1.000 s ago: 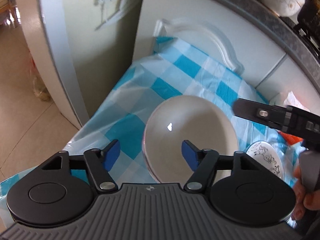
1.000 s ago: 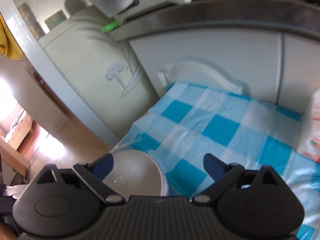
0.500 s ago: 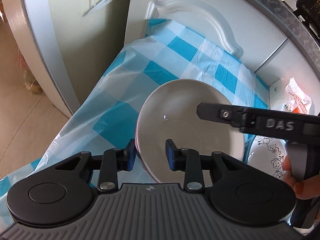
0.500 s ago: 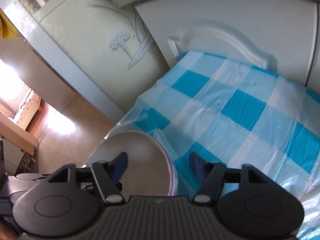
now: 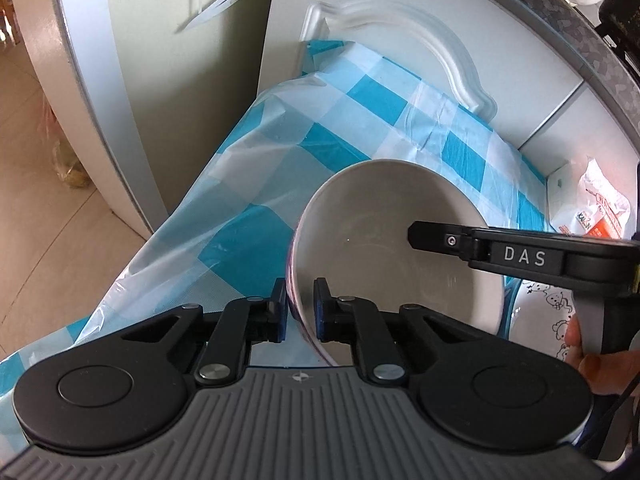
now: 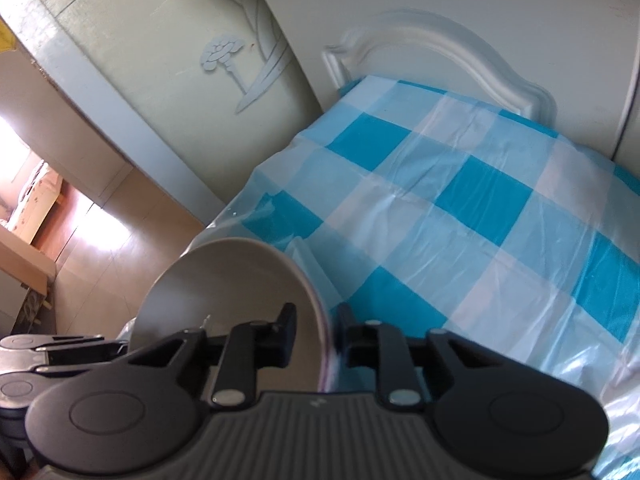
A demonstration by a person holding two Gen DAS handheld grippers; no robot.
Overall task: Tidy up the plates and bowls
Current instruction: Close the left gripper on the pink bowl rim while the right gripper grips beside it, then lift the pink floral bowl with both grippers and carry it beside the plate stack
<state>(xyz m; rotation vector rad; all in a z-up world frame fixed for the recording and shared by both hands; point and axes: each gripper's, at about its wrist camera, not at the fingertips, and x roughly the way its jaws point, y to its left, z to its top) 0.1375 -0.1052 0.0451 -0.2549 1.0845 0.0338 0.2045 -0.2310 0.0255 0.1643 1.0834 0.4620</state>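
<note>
A blue-and-white checked cloth (image 5: 360, 108) under clear plastic covers the desk (image 6: 500, 216), which stands against a white cabinet door (image 5: 400, 28) with a raised moulding. A pale fridge (image 6: 172, 80) with a flower motif stands to its left, beside beige floor tiles (image 5: 44, 216). A grey stone counter edge (image 5: 580, 40) runs above the door.

A plain bowl (image 5: 400, 248) with a purplish outer rim sits on the cloth near the desk's front-left corner. The left gripper (image 5: 300, 312) has its fingers (image 5: 320, 312) clamped on the bowl's near-left rim, one inside and one outside. The right gripper (image 6: 316, 338) straddles the bowl's opposite rim (image 6: 320, 320); its fingers are closing and sit close on either side of the wall. A hand (image 5: 600, 360) holds that gripper, over a cartoon-printed plate (image 5: 556, 304) beside the bowl. A printed packet (image 5: 600, 208) lies at the back right.

A second ago both pairs of fingers stood wide apart around the bowl; they have since drawn in onto its rim, and the right gripper has come lower.
</note>
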